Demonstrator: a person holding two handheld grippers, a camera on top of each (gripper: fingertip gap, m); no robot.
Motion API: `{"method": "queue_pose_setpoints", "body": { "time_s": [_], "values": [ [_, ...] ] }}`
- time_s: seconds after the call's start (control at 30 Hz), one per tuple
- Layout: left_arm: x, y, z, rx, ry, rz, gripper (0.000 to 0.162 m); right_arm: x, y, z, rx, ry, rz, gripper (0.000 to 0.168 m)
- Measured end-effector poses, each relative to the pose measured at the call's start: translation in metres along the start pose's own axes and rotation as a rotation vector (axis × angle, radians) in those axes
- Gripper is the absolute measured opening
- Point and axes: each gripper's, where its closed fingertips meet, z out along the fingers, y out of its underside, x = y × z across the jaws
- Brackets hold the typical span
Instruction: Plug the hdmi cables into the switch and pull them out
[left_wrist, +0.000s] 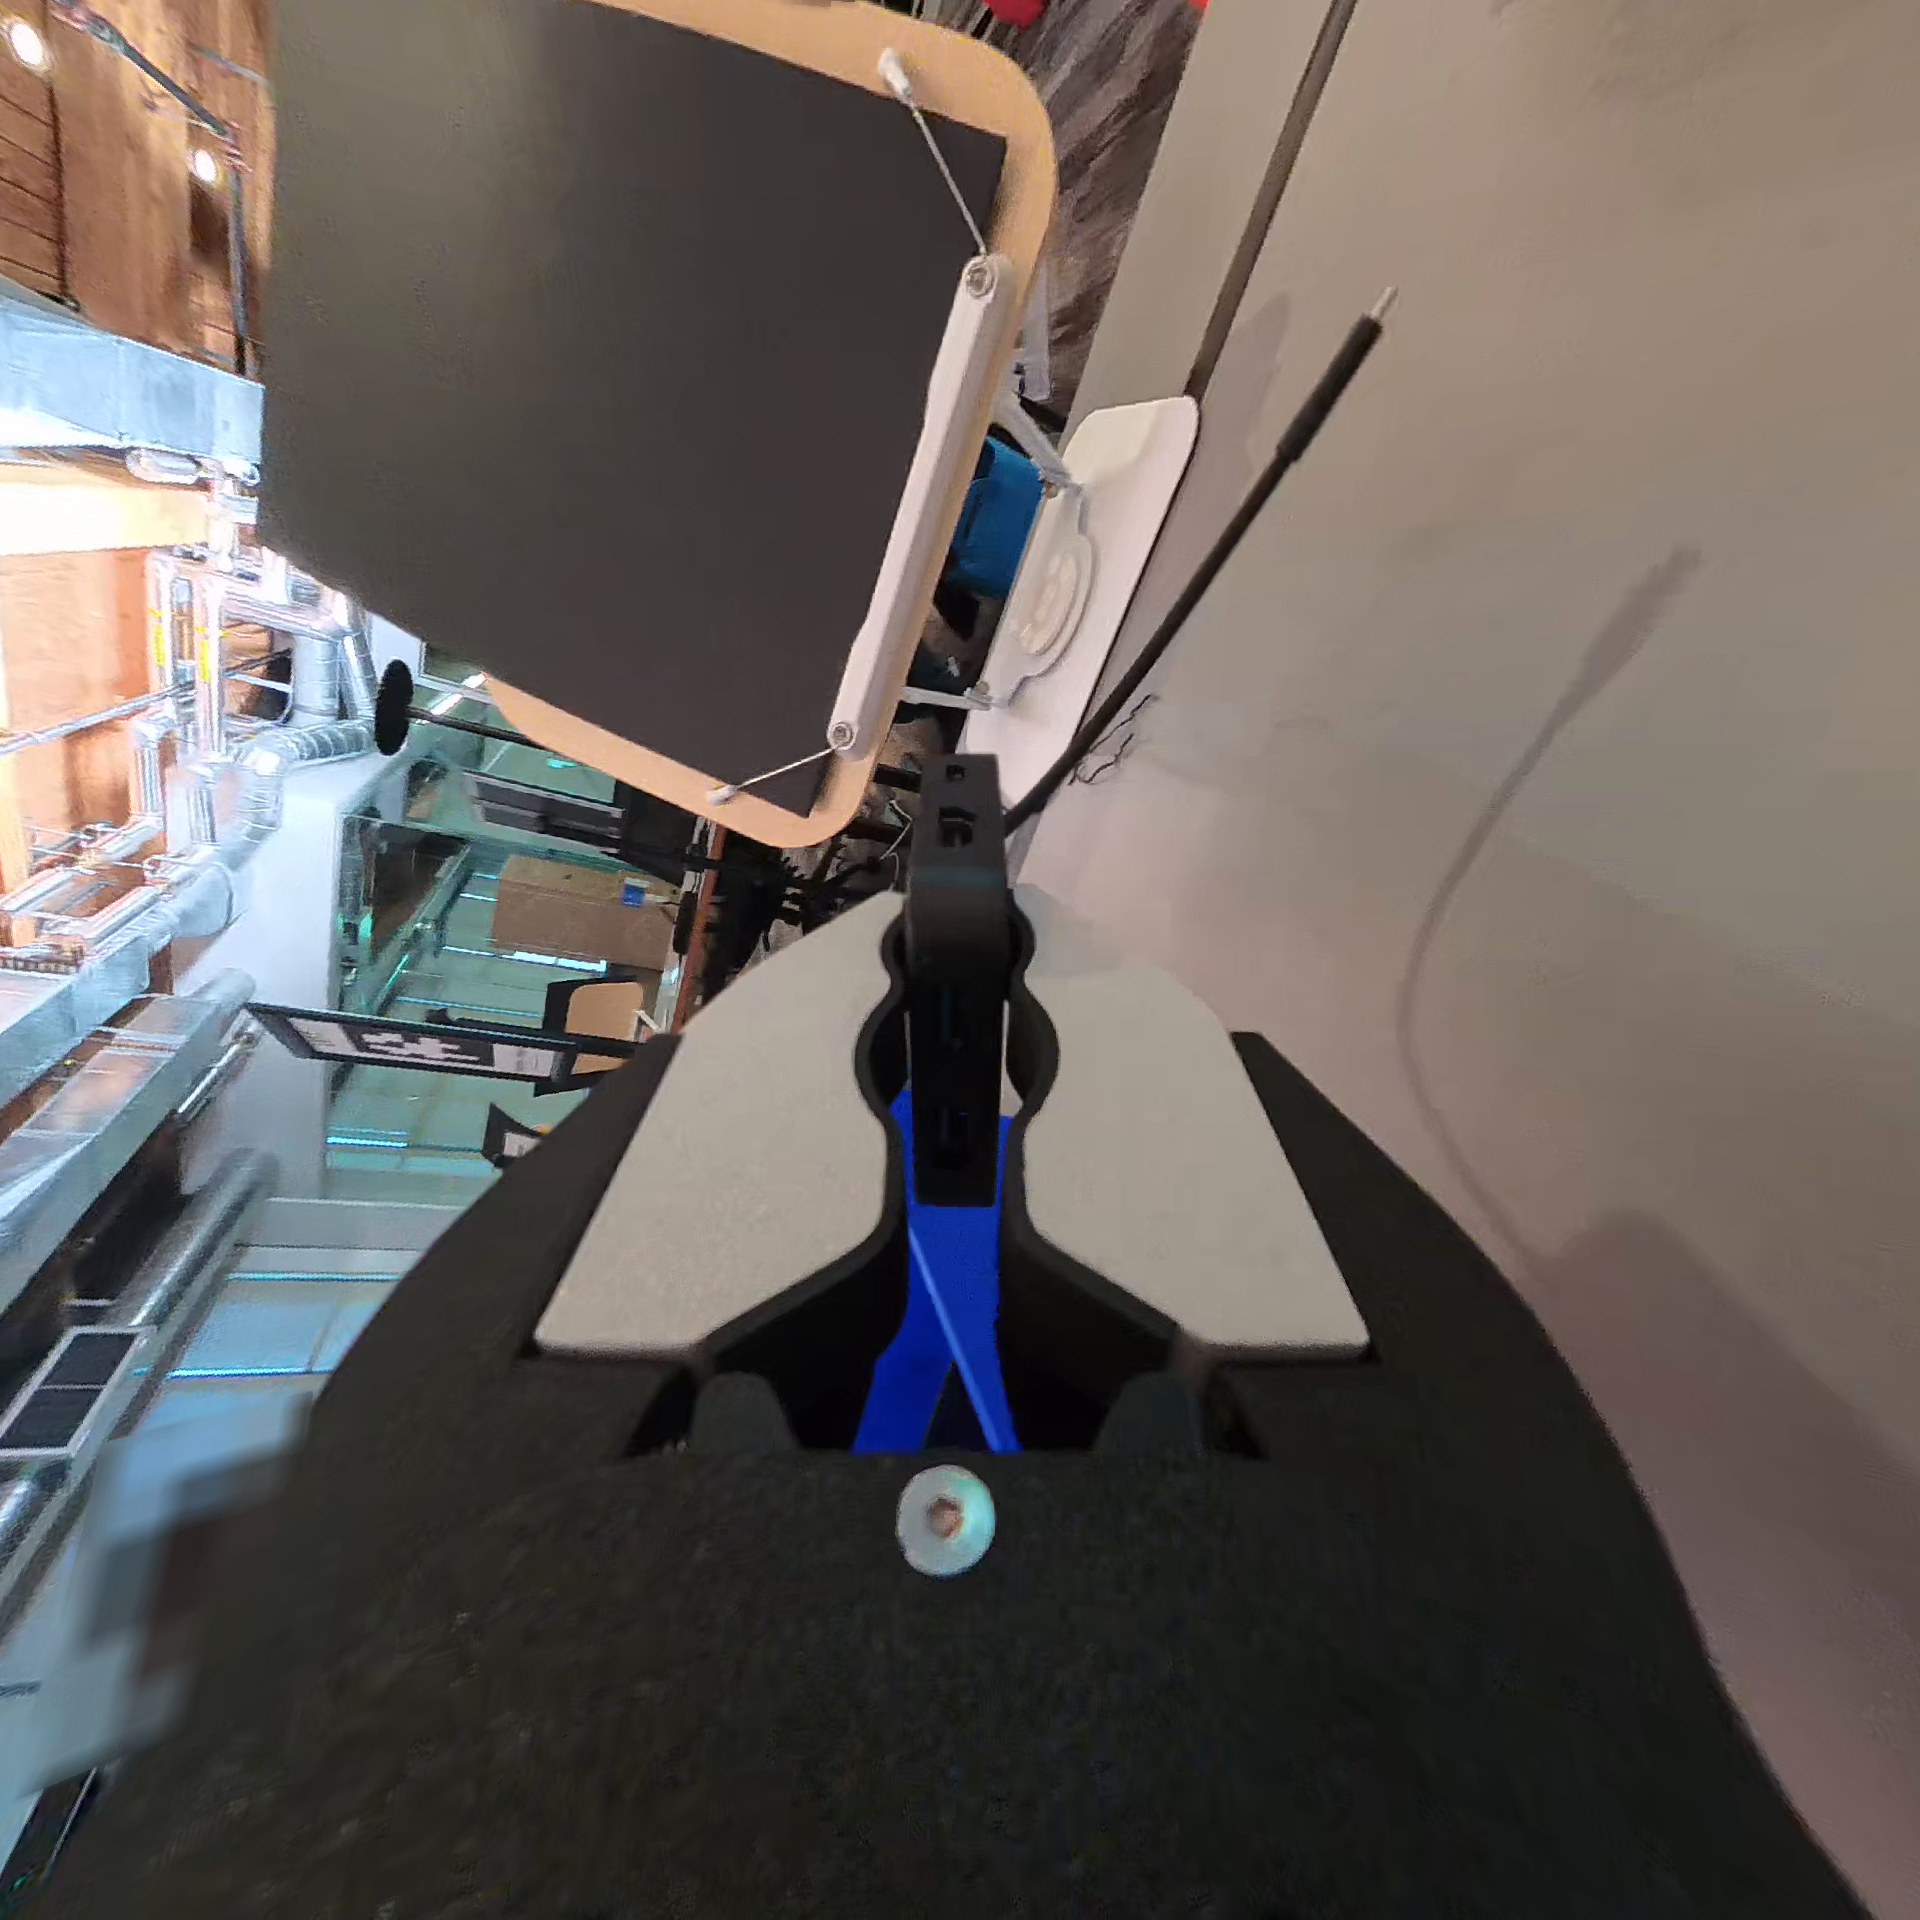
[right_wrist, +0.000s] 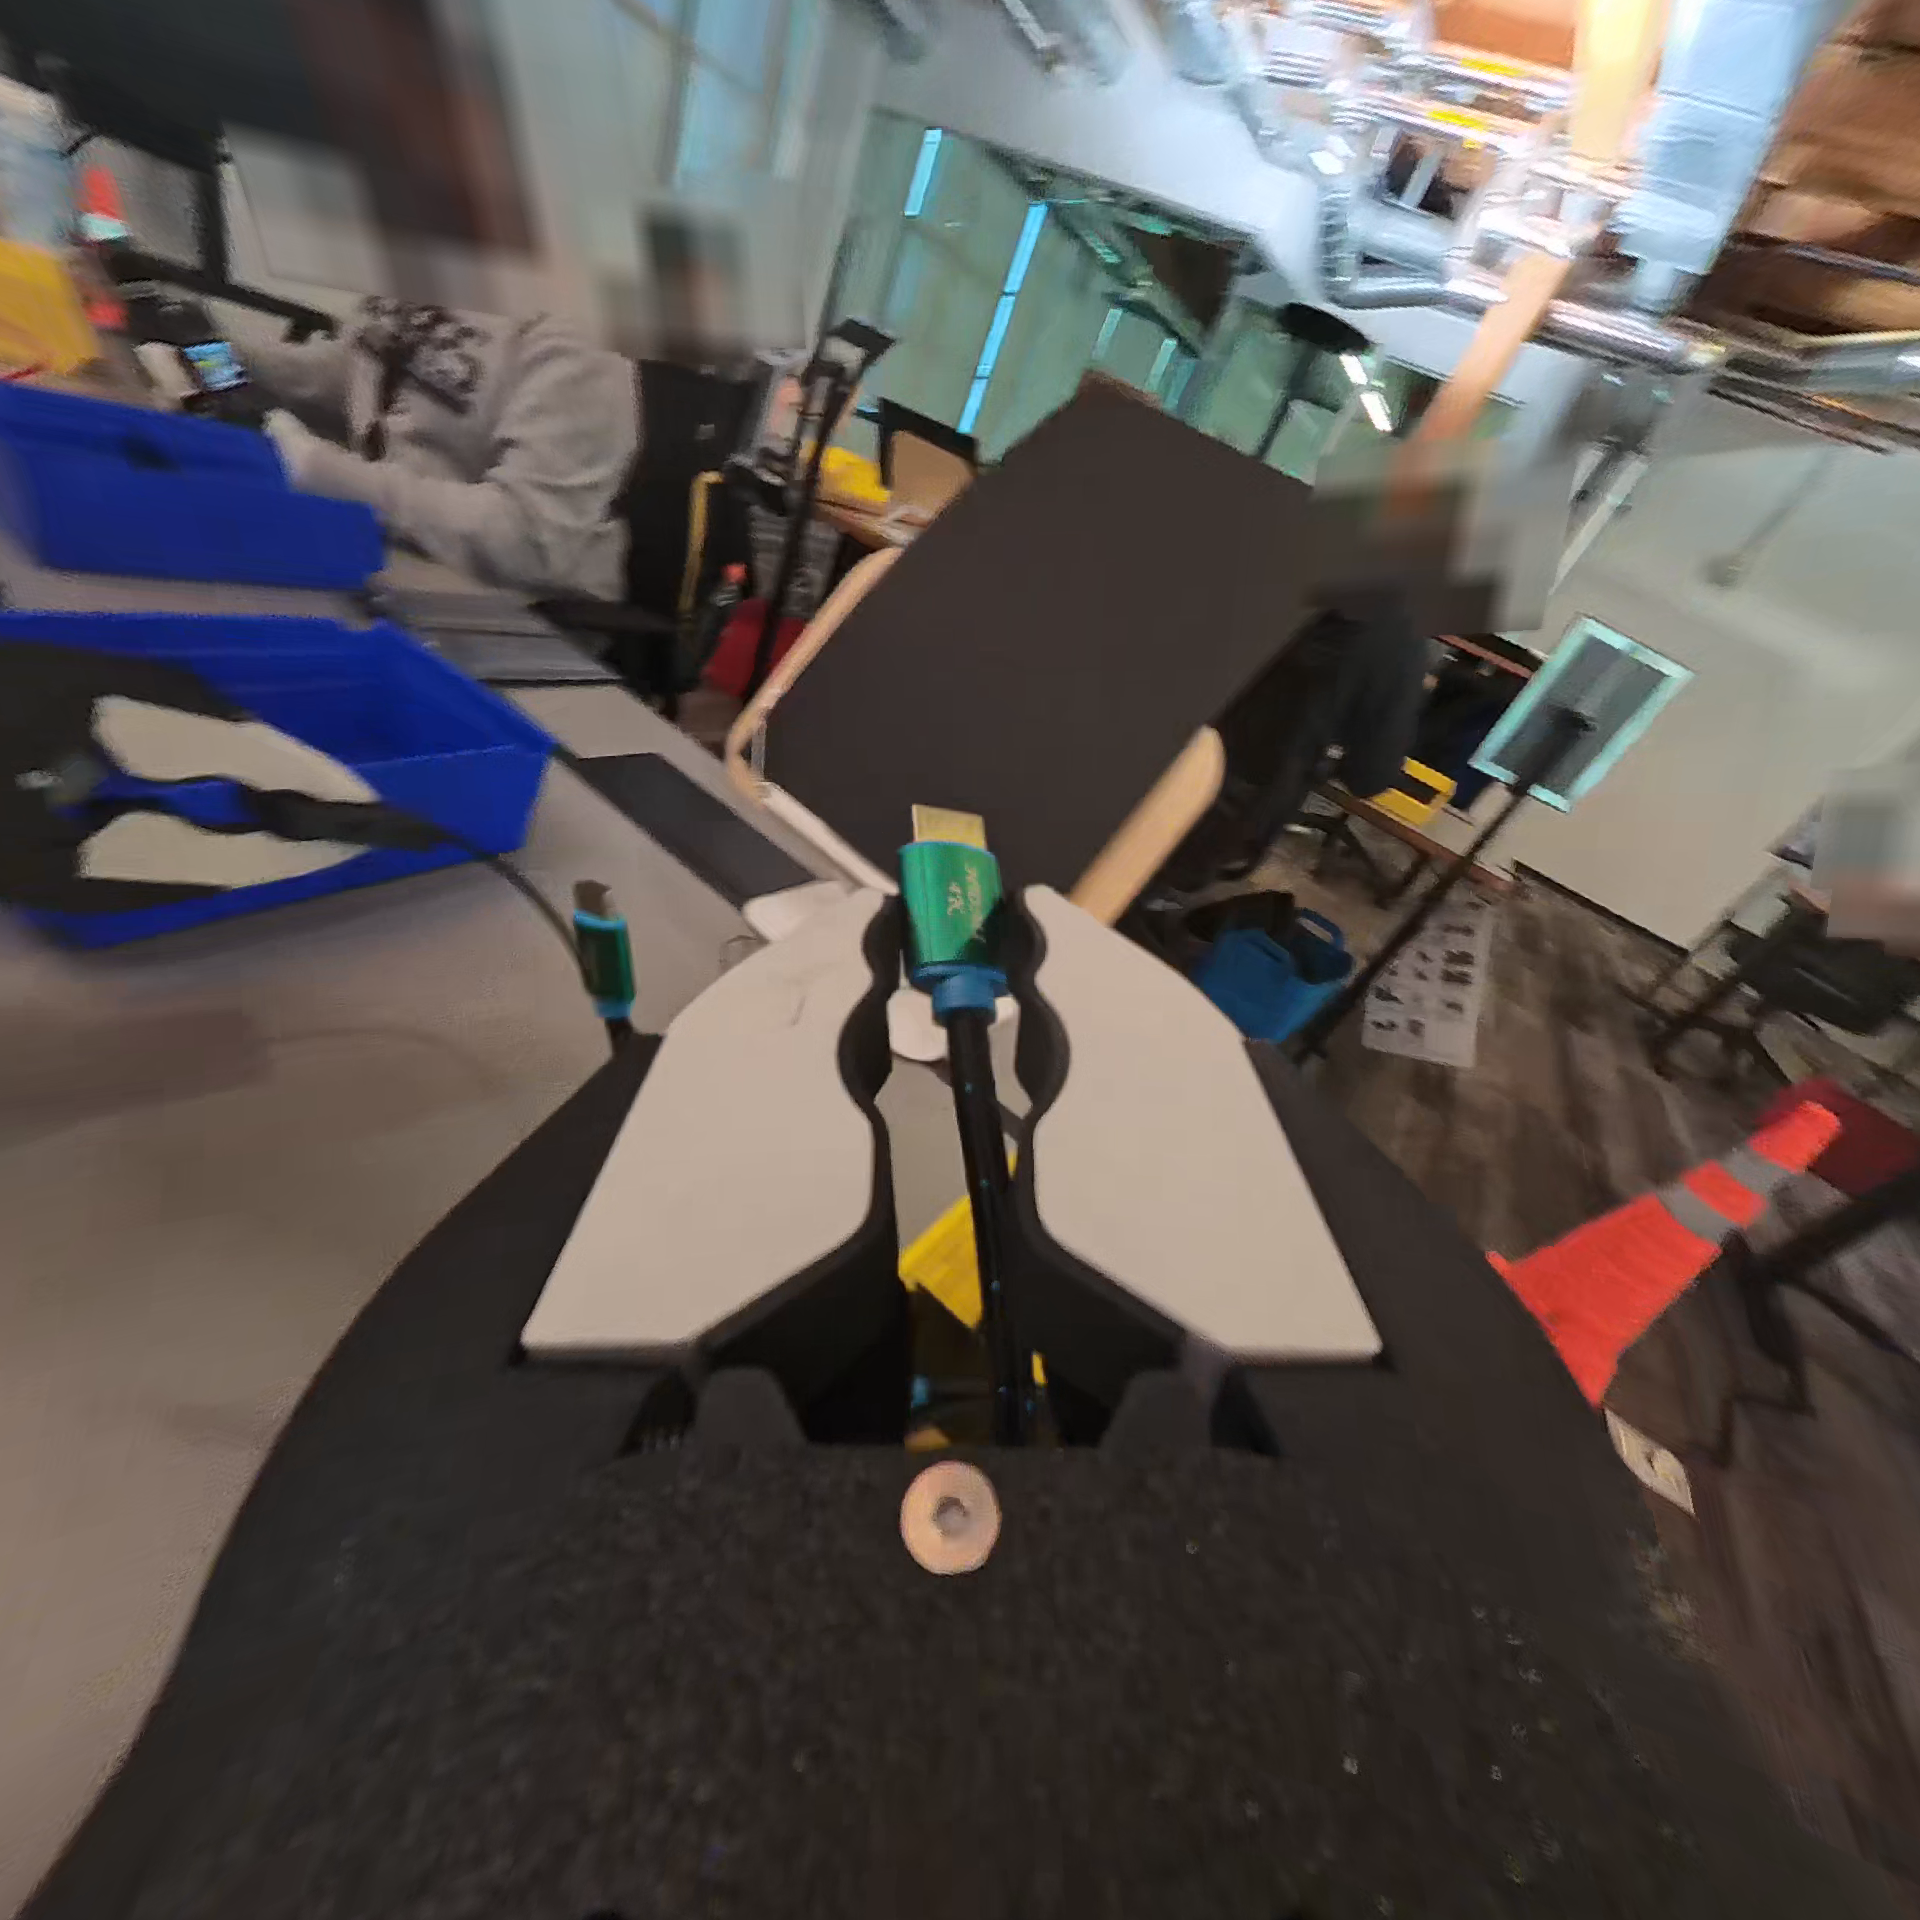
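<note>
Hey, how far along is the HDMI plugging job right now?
Done: both pieces are picked up. In hand: the left tool clamps the black box-shaped switch; the right tool clamps a green metal HDMI plug, unplugged. Left: inserting it, the second green plug lying on the grey table, then pulling both out.

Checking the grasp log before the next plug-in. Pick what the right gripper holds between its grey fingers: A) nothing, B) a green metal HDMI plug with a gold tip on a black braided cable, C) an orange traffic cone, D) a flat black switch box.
B: in the right wrist view the right gripper is shut on the green metal HDMI plug, its gold tip pointing forward and its black braided cable trailing back between the fingers.
</note>
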Motion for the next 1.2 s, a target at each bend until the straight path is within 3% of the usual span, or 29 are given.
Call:
{"method": "queue_pose_setpoints", "body": {
  "time_s": [0.07,0.2,0.33,0.53,0.67,0.83,1.03,1.13,1.2],
  "values": [
    [0.008,-0.001,0.001,-0.002,0.014,0.044,0.013,0.032,0.019,-0.01,-0.019,0.042,0.05,0.019],
    [0.02,-0.003,0.003,-0.013,0.016,0.119,0.013,0.074,0.106,-0.009,-0.166,0.119,0.145,0.019],
    [0.023,-0.009,0.002,-0.002,0.046,0.086,0.013,0.072,0.214,0.017,-0.468,0.015,0.212,0.019],
    [0.026,-0.011,0.001,0.02,0.091,0.032,0.013,0.038,0.273,0.05,-0.724,-0.252,-0.038,0.017],
    [0.029,-0.011,0.0,0.024,0.101,0.038,0.013,-0.004,0.282,0.061,-0.671,-0.562,-0.24,0.018],
    [0.037,-0.017,-0.005,0.065,0.16,-0.003,0.013,0.012,0.283,0.071,-0.675,-0.512,-0.351,0.048],
    [0.034,-0.013,-0.006,0.087,0.177,-0.094,0.013,0.025,0.206,0.05,-0.485,-0.434,-0.125,0.068],
    [0.025,-0.016,-0.009,0.132,0.19,-0.187,0.013,0.006,0.145,0.039,-0.302,-0.374,-0.015,0.051],
    [0.02,-0.021,-0.012,0.188,0.243,-0.314,0.013,-0.036,0.109,0.031,-0.16,-0.421,0.058,0.049]
  ]
}}
